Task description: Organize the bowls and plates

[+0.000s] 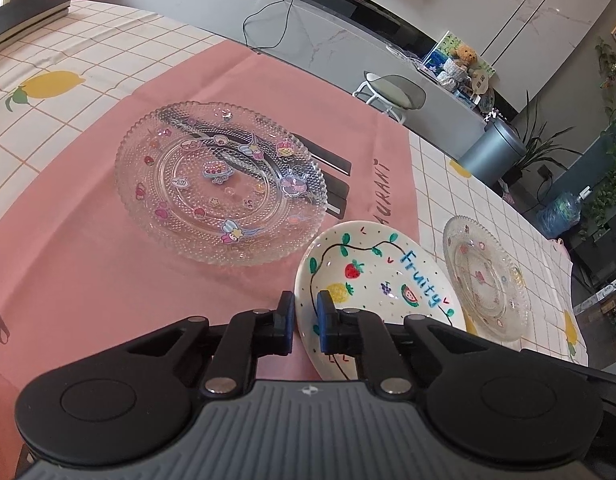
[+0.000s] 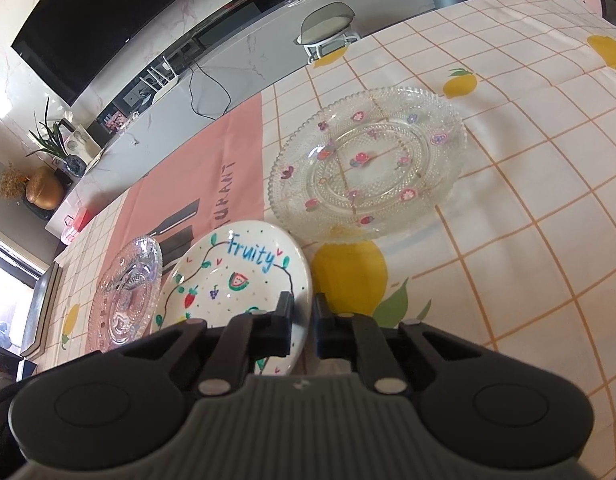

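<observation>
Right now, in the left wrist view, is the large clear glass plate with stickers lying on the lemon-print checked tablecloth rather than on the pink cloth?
No, the large clear glass plate lies on the pink cloth.

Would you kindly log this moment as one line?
left gripper: shut on Fruity dish rim | right gripper: shut on opposite rim | glass plates: untouched

Left gripper (image 1: 305,312) clamped on near rim of white painted bowl (image 1: 378,276). Large glass plate (image 1: 219,184) on pink cloth (image 1: 67,260); smaller glass plate (image 1: 486,276) right of bowl.
</observation>
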The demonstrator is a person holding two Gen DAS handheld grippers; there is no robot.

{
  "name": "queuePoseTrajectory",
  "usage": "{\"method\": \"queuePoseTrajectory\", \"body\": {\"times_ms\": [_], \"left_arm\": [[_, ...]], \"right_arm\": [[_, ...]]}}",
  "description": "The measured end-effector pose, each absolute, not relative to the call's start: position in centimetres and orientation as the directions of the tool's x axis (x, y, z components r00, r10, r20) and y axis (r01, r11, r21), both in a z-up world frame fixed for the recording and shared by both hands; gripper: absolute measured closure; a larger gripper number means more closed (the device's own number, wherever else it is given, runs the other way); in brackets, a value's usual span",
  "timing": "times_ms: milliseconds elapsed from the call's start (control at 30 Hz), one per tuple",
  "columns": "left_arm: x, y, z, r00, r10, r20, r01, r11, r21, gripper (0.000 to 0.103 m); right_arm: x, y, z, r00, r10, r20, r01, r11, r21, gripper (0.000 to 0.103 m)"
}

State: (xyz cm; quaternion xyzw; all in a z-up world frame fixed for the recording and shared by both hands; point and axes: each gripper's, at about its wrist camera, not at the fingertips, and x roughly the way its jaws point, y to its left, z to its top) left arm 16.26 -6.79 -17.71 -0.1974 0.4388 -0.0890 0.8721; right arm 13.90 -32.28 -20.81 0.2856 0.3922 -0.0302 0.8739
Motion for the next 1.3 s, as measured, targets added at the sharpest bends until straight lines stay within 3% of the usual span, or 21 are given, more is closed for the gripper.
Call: {"method": "queuePoseTrajectory", "body": {"times_ms": [833,1300], "left_arm": [[7.0,-4.6,-15.2,0.556,-0.284,-0.781,-0.115,0.905,-0.411,0.092],[2.2,-3.0,-13.5,0.590,-0.278,-0.758,-0.115,0.901,-0.419,0.091]], "right_arm": [[5.7,-31.3,-19.4,0.602,0.273,-0.750,0.277,0.810,0.517,0.096],[0.9,-29.2,-18.1,0.560,0.286,-0.777,0.235,0.845,0.481,0.095]]}}
